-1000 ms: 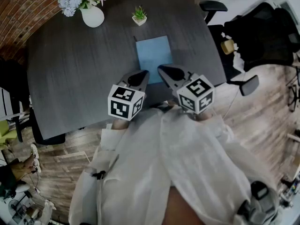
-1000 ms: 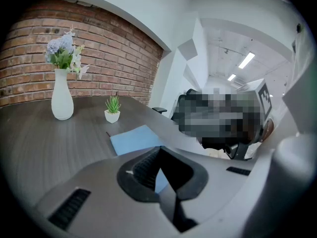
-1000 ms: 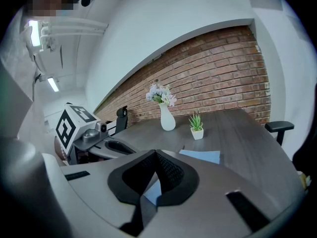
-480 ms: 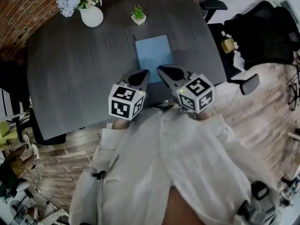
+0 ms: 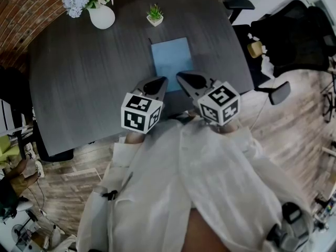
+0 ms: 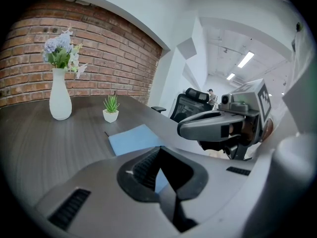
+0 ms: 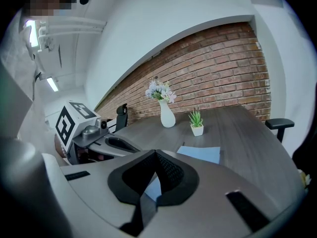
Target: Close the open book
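The book (image 5: 171, 59) lies flat on the dark table (image 5: 79, 83) and shows only a plain blue cover; it looks closed. It also appears in the left gripper view as the book (image 6: 132, 138) and in the right gripper view as the book (image 7: 202, 153). My left gripper (image 5: 158, 83) hovers at the book's near left corner, jaws together and empty. My right gripper (image 5: 183, 79) hovers at the near right edge, also shut on nothing. The two grippers sit side by side, a small gap apart.
A white vase of flowers (image 5: 103, 16) and a small potted plant (image 5: 155, 17) stand at the table's far side. Black office chairs (image 5: 286, 41) stand to the right of the table. A brick wall (image 6: 89, 58) runs behind it.
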